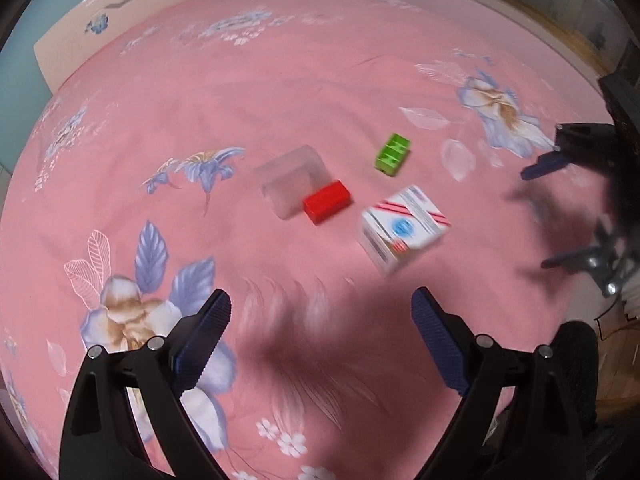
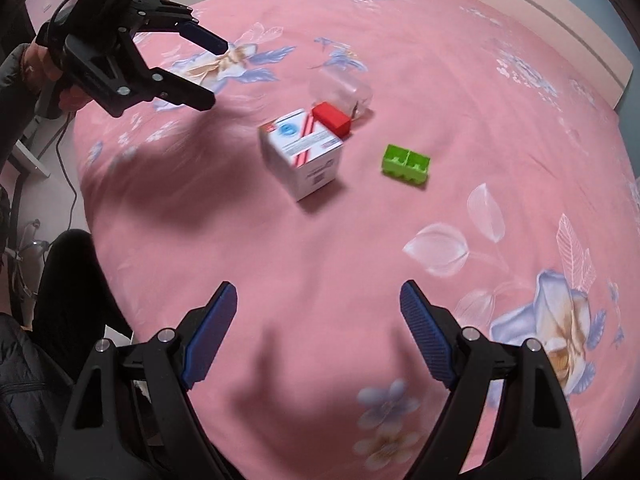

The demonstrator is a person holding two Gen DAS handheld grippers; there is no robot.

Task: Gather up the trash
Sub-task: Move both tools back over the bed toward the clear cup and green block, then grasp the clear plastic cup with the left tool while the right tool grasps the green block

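Boxes point(image 2: 303, 152) mid-bed point(image 2: 500, 128), clear all round

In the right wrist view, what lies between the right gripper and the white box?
Only bare pink bedsheet separates the right gripper from the white box.

We were in a home bedroom: a bed point(image 1: 280, 80) under a pink floral sheet, a pale headboard point(image 1: 100, 20) against a teal wall point(image 1: 24, 40).
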